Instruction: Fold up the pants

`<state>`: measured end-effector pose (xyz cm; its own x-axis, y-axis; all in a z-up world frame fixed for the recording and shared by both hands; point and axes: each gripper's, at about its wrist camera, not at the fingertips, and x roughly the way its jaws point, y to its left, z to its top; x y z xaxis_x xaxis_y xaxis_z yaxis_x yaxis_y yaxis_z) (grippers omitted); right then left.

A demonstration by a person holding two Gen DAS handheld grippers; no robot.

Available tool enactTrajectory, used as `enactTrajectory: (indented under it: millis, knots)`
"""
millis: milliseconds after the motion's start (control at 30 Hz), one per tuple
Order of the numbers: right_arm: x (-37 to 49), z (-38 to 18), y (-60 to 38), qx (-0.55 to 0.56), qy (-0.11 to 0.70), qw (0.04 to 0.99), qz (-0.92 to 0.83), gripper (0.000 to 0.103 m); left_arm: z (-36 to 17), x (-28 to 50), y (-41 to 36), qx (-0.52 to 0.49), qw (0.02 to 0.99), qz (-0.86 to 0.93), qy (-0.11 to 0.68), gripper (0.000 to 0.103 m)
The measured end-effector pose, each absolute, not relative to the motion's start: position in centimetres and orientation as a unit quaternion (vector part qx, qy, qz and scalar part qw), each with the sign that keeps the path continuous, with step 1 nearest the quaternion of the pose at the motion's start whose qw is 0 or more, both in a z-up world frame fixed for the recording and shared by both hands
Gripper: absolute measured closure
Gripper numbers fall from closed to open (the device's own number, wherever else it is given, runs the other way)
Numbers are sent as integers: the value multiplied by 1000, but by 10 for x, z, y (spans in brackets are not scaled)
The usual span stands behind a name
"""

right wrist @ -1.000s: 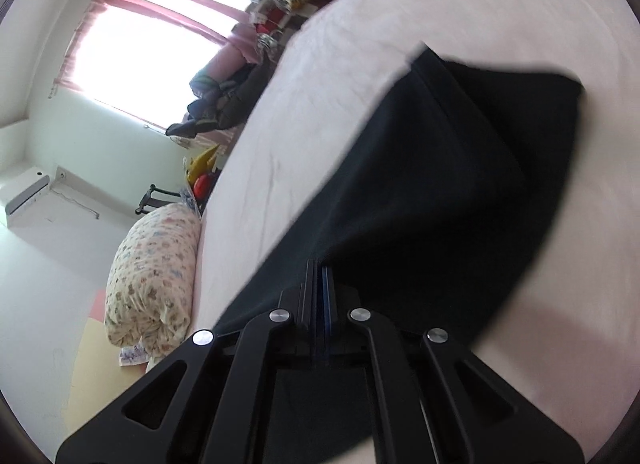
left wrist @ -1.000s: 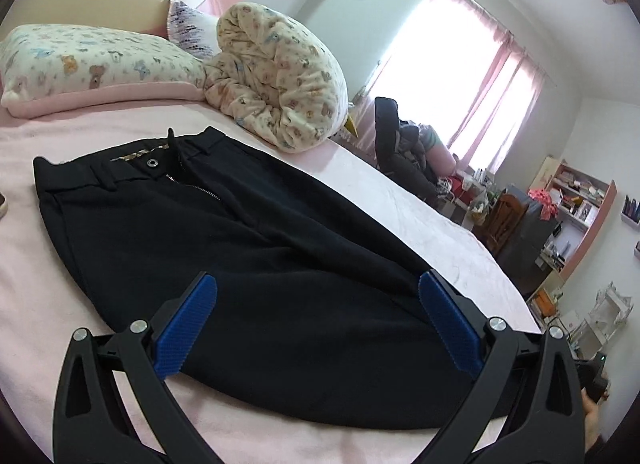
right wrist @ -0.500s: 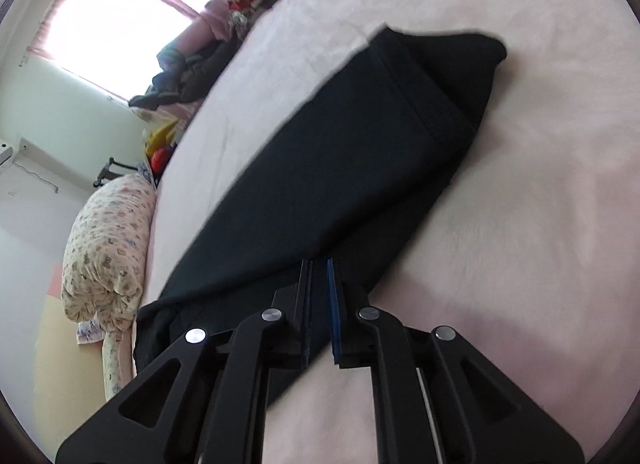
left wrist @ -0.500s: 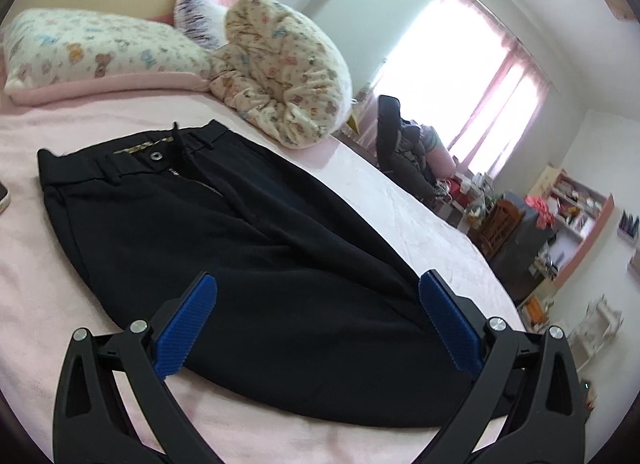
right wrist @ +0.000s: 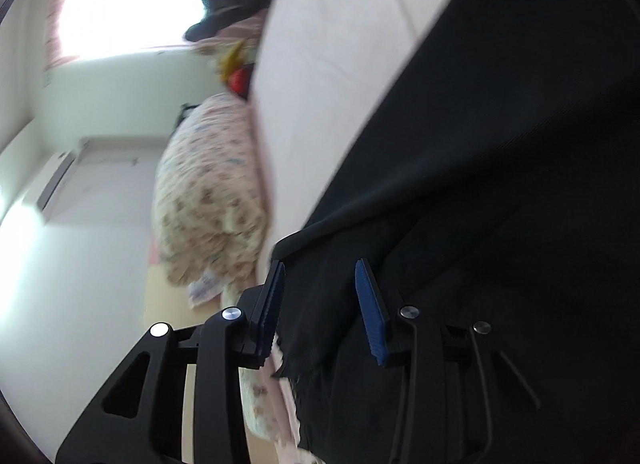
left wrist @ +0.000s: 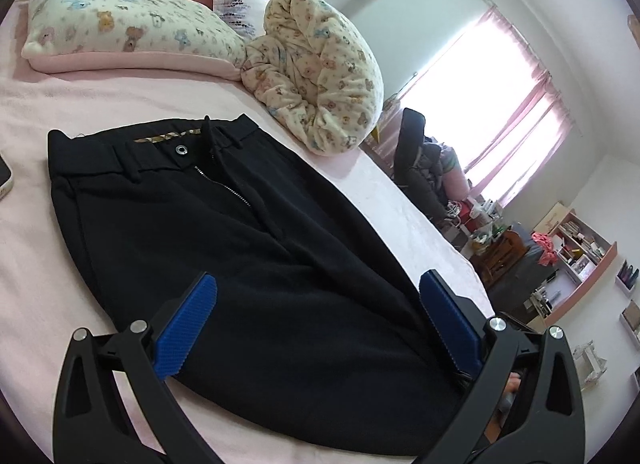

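Note:
Black pants [left wrist: 224, 248] lie flat on the pink bed [left wrist: 80, 103], waistband toward the pillows, zipper and snap showing. My left gripper [left wrist: 318, 322] is open wide and empty, hovering over the thigh area. In the right wrist view the pants [right wrist: 500, 143] fill the right side, blurred. My right gripper [right wrist: 320, 304] is open with a hem edge of the black cloth lying between its blue pads [right wrist: 370, 312], not pinched.
A bear-print pillow [left wrist: 120, 23] and a rolled quilt [left wrist: 320, 83] lie at the head of the bed. A phone edge [left wrist: 5, 181] shows at far left. A chair with clothes [left wrist: 424, 167] and shelves [left wrist: 576, 252] stand beyond the bed.
My right gripper went from shut on the pants leg to open, and has swung toward the waist end. My left gripper stayed open and moved little.

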<state>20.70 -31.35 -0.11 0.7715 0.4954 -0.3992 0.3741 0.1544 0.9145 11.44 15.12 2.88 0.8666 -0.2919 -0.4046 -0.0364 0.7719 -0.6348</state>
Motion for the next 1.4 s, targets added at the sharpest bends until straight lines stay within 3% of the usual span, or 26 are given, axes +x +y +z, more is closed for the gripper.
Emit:
enactTrajectory:
  millis: [267, 400, 800, 1000, 1167, 1333, 1400]
  knots:
    - [219, -30, -324, 669, 322, 669, -44, 63, 22, 121, 160, -365, 890, -74, 263, 2]
    - [219, -34, -328, 668, 309, 675, -60, 99, 24, 121, 159, -363, 890, -74, 265, 2]
    - [131, 5, -309, 570, 291, 762, 96, 101, 8, 135, 155, -374, 870, -106, 303, 2]
    - [93, -31, -294, 523, 291, 790, 134, 101, -4, 161, 157, -436, 812, -163, 353, 2]
    - [89, -34, -289, 497, 252, 811, 177, 101, 29, 215, 143, -356, 834, -161, 390, 2]
    - [91, -42, -294, 519, 251, 793, 195, 101, 40, 305, 136, -383, 806, -156, 424, 2]
    - [90, -43, -294, 520, 250, 793, 197, 101, 40, 335, 131, -377, 811, -121, 431, 8]
